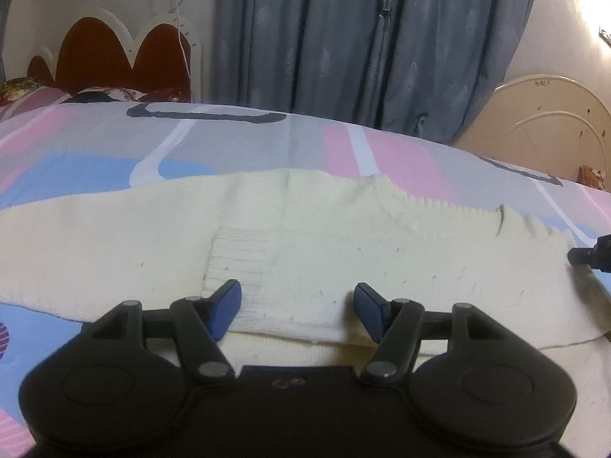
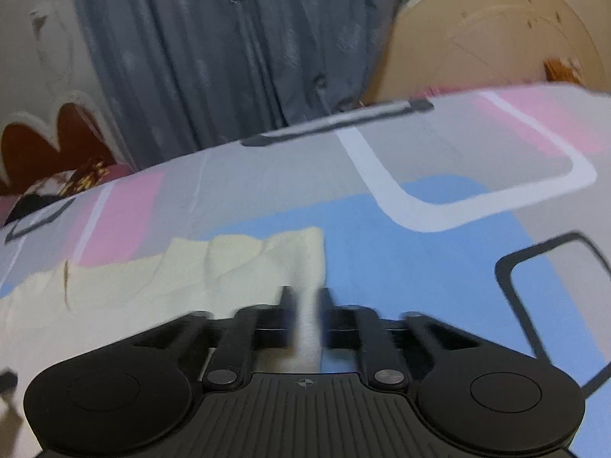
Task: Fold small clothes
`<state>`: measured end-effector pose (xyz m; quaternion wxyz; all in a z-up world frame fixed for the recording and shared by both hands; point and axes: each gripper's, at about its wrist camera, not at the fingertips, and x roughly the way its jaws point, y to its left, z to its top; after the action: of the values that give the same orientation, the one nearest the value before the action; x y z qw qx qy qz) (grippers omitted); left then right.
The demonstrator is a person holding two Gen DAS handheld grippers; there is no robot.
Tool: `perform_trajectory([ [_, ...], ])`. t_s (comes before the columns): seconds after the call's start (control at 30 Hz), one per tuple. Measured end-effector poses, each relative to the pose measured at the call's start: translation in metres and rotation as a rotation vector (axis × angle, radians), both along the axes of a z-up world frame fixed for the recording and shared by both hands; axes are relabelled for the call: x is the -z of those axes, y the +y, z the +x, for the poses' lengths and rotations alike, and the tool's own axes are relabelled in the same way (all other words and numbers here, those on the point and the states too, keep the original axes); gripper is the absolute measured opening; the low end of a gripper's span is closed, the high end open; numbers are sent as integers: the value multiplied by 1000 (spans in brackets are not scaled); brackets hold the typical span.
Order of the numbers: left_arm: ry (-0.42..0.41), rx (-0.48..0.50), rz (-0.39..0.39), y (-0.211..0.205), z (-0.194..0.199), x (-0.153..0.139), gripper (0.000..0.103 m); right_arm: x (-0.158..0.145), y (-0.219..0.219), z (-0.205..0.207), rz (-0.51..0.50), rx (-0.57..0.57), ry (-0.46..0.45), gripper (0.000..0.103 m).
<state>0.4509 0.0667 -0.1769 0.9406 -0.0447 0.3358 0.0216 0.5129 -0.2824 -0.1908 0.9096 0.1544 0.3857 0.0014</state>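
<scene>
**Sweater half-folded on bed**

Sweater [image 1: 305, 236], cream knit, lies flat across the bedspread [image 1: 95, 145]. My left tool [image 1: 298, 305] is spread, empty, over its near fold. My right tool [image 2: 304, 305] looks pinched on the sleeve end. Risk: a thin grip slips and the fold drags. Bedspread open rightward.

Dim indoor light; right view motion-blurred, fisheye-warped.

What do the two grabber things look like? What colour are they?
Both are black plastic. The left gripper has blue fingertip pads, round side bulges and silver pivot pins. The right gripper has a ribbed body with a small crosshair mark; its fingertips are blurred.
</scene>
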Motion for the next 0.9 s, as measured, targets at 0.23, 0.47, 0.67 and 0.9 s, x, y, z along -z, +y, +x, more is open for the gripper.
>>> perform_trajectory([
  [0.23,2,7,14,-2,4,-4,69,-8,11,-12,-204,-3,-55,7],
  [0.47,20,12,47,-7,8,1,73,-2,25,-18,-179,-75,-5,10],
  [0.67,29,-34,-18,2,-3,-15,90,-24,28,-44,-116,-74,-49,13],
  [0.9,158,-29,0,2,-5,-8,90,-10,70,-69,-237,-190,3,50],
])
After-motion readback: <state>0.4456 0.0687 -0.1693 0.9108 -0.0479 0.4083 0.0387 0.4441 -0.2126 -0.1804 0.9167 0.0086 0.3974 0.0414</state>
